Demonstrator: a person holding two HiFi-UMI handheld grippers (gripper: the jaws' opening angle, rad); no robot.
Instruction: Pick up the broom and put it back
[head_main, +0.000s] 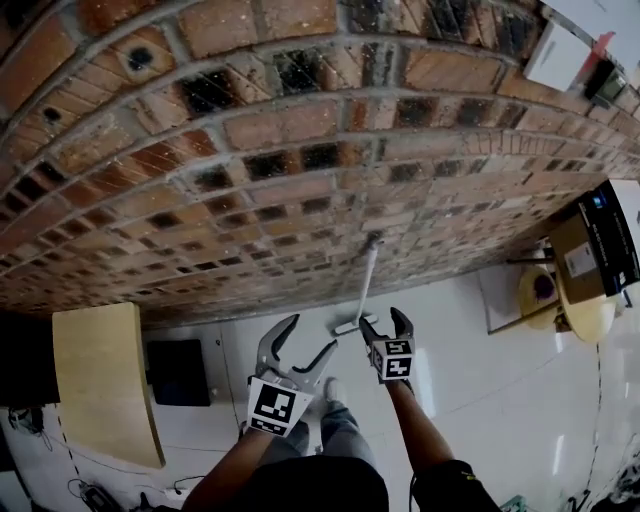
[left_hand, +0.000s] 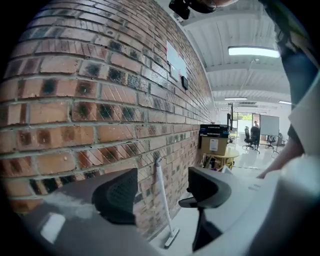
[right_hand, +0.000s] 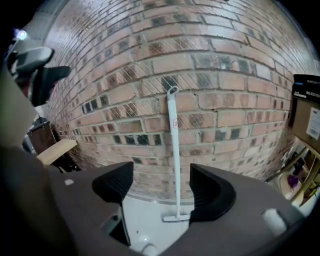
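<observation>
On the broom (right_hand: 174, 150), the head's right end is hidden behind the right claw (right_hand: 160, 189). Its label is too small to read. The edge cuts the box (right_hand: 307, 117).

Brick wall (head_main: 300, 150) meeting a white floor (head_main: 470, 350); pale wooden panel (head_main: 105, 380) at left, cardboard box (head_main: 585, 262) on a round table (head_main: 590, 318) at right.

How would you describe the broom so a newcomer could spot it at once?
Find the long brick wall and follow its foot along the glossy white floor. There a broom leans against the bricks, between a pale wooden panel on the left and a round yellow table on the right. It is the only thin, all-white pole, with a small flat head on the floor.
</observation>
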